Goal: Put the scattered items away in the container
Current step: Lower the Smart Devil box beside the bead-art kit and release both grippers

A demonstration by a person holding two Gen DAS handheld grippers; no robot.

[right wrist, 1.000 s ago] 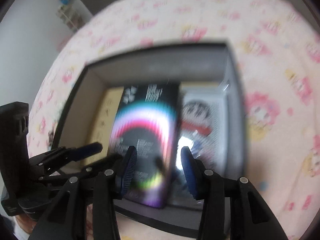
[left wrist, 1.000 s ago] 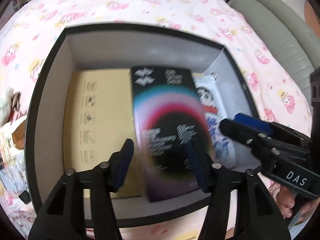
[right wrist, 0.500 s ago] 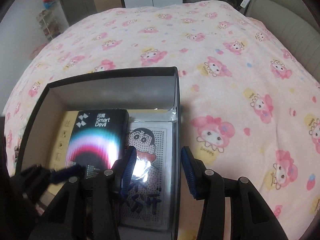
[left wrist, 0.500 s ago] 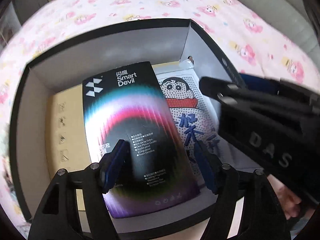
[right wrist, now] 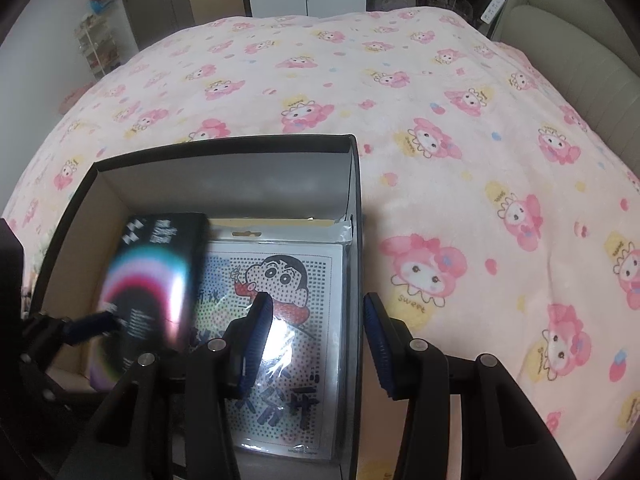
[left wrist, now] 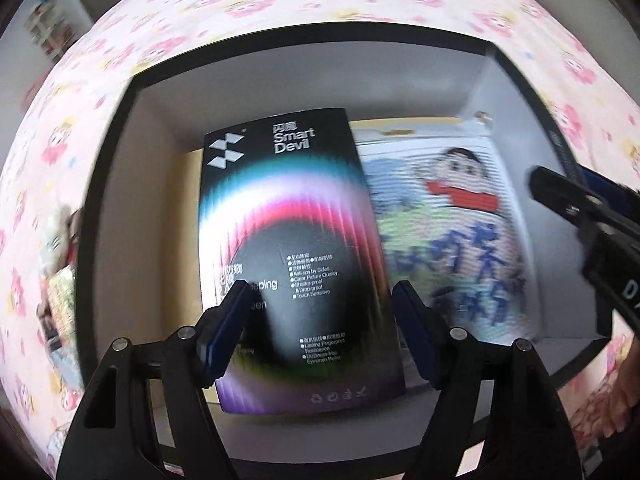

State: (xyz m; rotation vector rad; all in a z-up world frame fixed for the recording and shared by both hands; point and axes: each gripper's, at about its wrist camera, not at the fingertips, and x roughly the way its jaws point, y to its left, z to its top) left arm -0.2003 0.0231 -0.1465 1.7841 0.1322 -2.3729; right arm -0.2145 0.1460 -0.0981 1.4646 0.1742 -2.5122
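**Both Jaws Wide Above the Box**

Both grippers stand with their jaws spread wide and nothing between the pads. Nearest the left gripper point(left wrist: 320, 332) lies the black Smart Devil package point(left wrist: 296, 256), flat inside the black box point(left wrist: 304, 40), its lower edge just past the blue fingers point(left wrist: 226, 328). Beside it on the right, and partly under its edge, rests the cartoon-boy packet point(left wrist: 448, 236) in clear wrap, blurred in the left wrist view. Under both shows a tan cardboard sheet point(left wrist: 180, 240) on the box floor.

The right gripper point(right wrist: 316, 344) hangs over the box's right wall point(right wrist: 356, 240); one finger is over the packet point(right wrist: 296, 320), the other over the bedspread outside. Beyond the box stretches the pink cartoon-print bedspread point(right wrist: 440, 120), with a grey padded headboard point(right wrist: 580, 52) far right and doors at the back of the room.
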